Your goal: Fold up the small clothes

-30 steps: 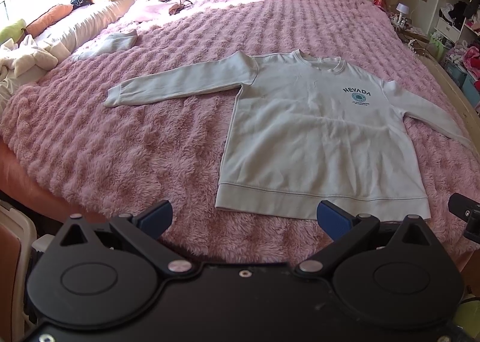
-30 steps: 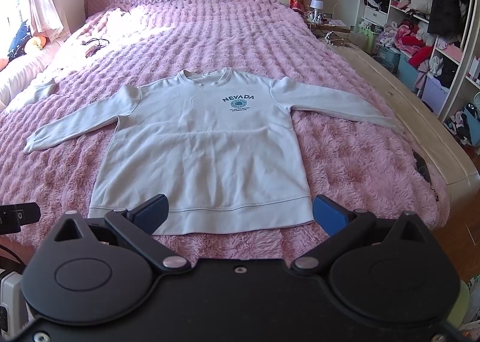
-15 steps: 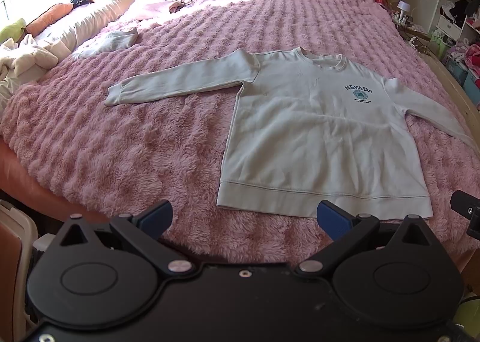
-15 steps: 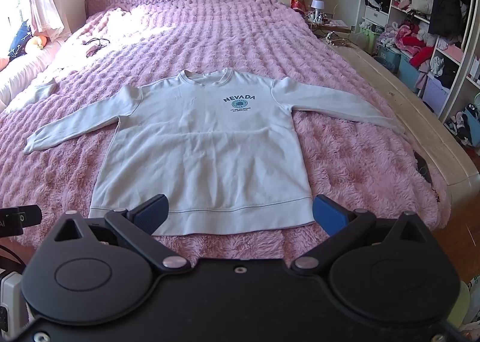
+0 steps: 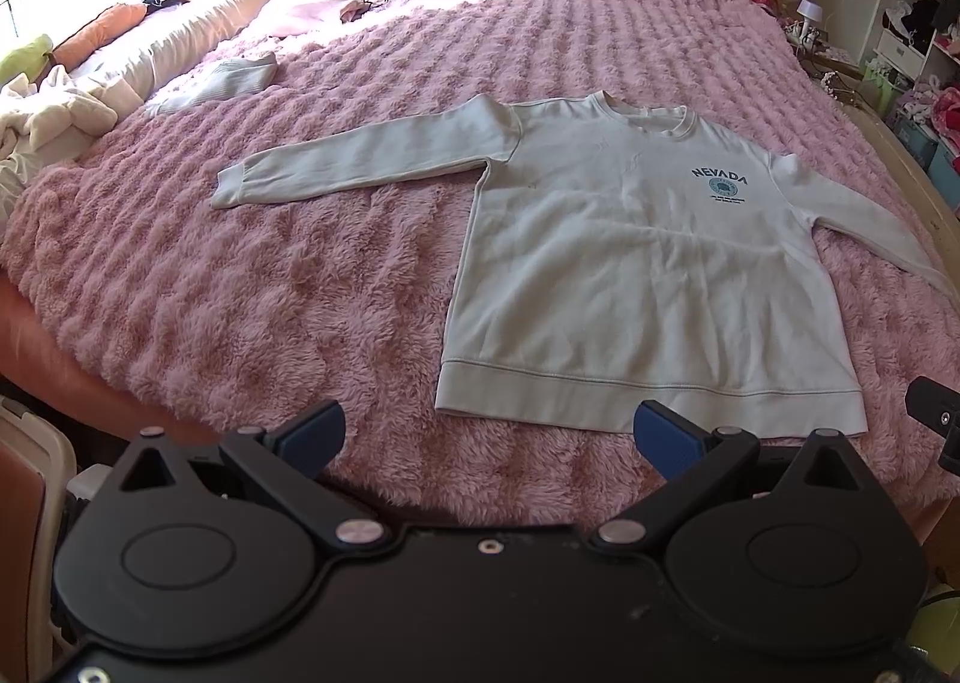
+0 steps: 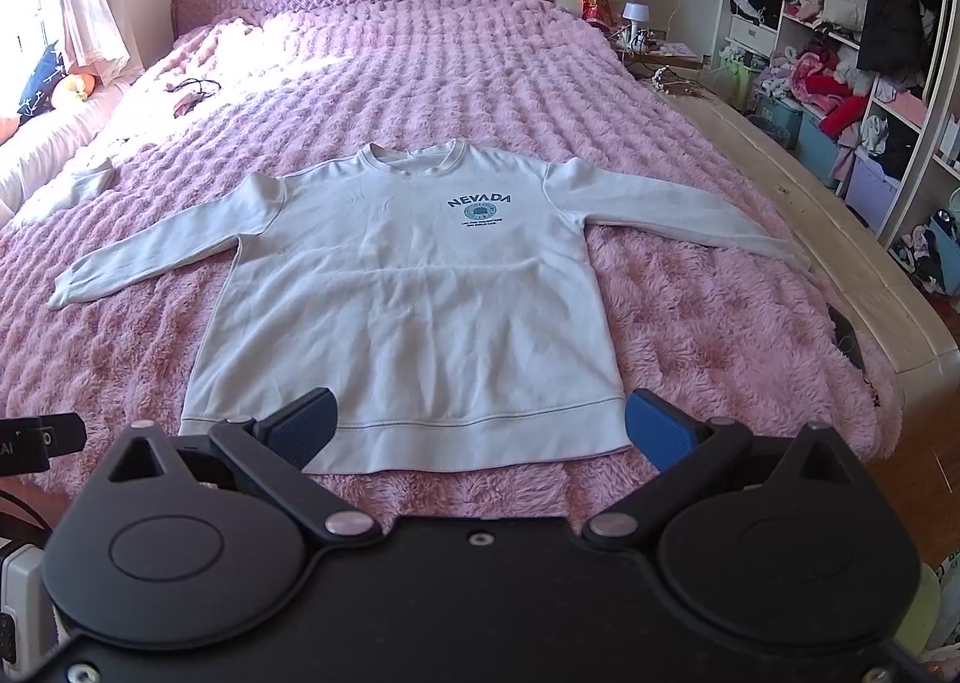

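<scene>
A pale grey sweatshirt (image 5: pixel 648 275) with a blue NEVADA print lies flat and face up on the pink bed, both sleeves spread out; it also shows in the right wrist view (image 6: pixel 408 299). My left gripper (image 5: pixel 489 434) is open and empty, held short of the bed's near edge, left of the hem. My right gripper (image 6: pixel 480 425) is open and empty, just short of the hem. Part of the right gripper shows at the right edge of the left wrist view.
The fuzzy pink bedspread (image 5: pixel 240 275) covers the whole bed. A small folded pale cloth (image 5: pixel 234 77) and a cable (image 5: pixel 354 2) lie far left. Pillows and bedding (image 5: pixel 54 101) line the left side. Shelves with clothes (image 6: pixel 852 83) stand at the right.
Both grippers have edged slightly forward and tilted, so the sweatshirt sits a little differently in view. Nothing was touched; both jaws stay open.
</scene>
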### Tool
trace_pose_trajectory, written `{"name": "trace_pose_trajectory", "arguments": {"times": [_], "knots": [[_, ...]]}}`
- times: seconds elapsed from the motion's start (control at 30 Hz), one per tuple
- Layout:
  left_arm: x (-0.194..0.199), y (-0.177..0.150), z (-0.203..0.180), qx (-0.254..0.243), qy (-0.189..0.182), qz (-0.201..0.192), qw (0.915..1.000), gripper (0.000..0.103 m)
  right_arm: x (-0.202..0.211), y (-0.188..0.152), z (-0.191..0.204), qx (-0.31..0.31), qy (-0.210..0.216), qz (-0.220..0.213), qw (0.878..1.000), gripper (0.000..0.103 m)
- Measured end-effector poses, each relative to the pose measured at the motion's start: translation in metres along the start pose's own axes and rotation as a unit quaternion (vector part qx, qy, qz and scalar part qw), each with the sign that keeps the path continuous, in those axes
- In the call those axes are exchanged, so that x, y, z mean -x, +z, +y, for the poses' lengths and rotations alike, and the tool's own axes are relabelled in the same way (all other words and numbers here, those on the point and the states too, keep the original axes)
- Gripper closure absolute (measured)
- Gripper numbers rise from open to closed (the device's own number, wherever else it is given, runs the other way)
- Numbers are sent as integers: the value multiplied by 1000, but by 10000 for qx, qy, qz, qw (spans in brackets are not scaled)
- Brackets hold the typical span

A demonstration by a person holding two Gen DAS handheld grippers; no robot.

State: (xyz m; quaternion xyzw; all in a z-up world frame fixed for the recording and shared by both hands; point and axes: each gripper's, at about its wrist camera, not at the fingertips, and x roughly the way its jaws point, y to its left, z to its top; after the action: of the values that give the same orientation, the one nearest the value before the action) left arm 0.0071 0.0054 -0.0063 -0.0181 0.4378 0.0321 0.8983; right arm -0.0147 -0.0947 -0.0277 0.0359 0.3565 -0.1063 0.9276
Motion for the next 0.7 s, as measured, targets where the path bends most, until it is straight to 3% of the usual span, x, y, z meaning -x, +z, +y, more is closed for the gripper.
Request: {"name": "trace_pose_trajectory", "arguments": {"times": [0.7], "knots": [[-6,1,1,-40,-52,78,9999,0,-1,0,1,-3,-5,5,10000,0]]}}
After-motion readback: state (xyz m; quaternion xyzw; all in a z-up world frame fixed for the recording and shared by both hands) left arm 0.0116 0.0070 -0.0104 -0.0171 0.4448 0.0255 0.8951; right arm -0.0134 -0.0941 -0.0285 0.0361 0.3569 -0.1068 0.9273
